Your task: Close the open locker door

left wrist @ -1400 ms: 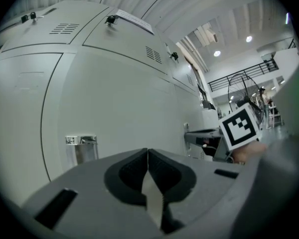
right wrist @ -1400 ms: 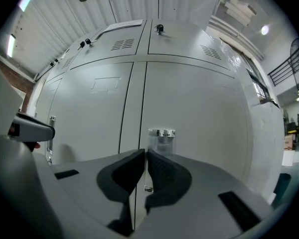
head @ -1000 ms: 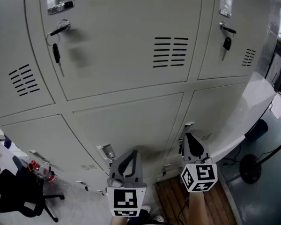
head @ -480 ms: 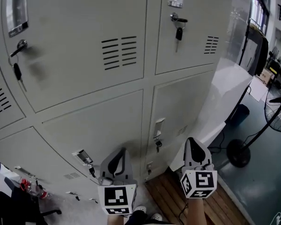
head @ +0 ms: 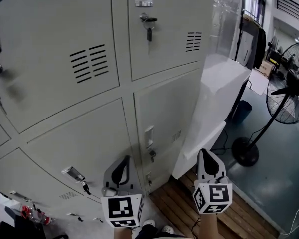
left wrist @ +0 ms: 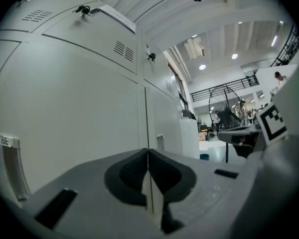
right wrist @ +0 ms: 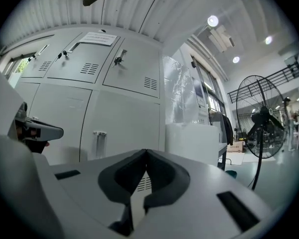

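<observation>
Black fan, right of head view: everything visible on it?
Black pedestal fan: round wire cage with dark blades inside, thin pole, flat round base on the grey floor. It stands upright, right of the pale grey lockers, apart from the white block beside them. Only the floor is seen touching it. Blades look distinct in the right gripper view, so probably not spinning.

Your lockers (head: pixel 89 133) were pale grey-white all over, w/ black vent slits (head: pixel 88 63) in rows. Key (head: pixel 149 34) had a blk head. Left gripper (head: pixel 125 159) & right gripper (head: pixel 203 153) were mid grey, darker grey inside the jaws. Each marker cube (head: pixel 121 209) was blk & wht squares. Floor planks (head: pixel 189 215) were red-brown wood; concrete floor (head: pixel 274 183) blue-grey. Fan (head: pixel 291 91) was blk. Block (head: pixel 214 98) beside the lockers was plain white.
</observation>
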`<state>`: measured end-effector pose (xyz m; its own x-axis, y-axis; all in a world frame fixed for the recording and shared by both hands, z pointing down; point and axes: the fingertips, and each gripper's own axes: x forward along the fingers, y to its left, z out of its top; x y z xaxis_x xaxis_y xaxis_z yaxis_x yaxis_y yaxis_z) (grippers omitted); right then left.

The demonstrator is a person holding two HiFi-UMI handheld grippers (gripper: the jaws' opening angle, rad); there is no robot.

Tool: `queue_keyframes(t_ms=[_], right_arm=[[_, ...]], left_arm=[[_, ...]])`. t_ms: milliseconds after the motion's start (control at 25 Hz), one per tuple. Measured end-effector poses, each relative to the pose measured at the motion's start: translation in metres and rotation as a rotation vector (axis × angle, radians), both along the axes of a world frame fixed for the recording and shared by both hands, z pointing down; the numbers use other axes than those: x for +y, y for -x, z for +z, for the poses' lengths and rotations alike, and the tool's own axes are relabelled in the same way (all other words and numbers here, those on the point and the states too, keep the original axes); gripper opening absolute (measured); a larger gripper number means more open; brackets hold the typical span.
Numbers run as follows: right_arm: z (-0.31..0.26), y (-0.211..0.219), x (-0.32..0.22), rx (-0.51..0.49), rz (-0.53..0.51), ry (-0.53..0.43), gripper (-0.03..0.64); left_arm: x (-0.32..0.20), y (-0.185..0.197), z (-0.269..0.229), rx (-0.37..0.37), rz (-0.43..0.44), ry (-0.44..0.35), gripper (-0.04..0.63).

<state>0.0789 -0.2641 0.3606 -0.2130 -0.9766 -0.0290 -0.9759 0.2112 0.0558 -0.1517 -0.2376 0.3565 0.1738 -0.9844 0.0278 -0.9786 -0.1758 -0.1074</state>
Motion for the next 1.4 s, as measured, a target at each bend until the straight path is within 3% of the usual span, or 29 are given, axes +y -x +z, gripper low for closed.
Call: queue_keyframes(t_ms=[440, 1400], right_arm=[[-0.001, -0.016, 0.008, -0.005, 0.037, -0.006, 0.018], [0.001, -0.016, 0.013, -0.003, 0.027, 0.001, 0.018]], left_arm=[[-0.006, -0.019, 0.0, 0.002, 0.038, -0.001, 0.003], [-0.002, -0.021, -0.001, 0.004, 0.044, 0.001, 0.005]])
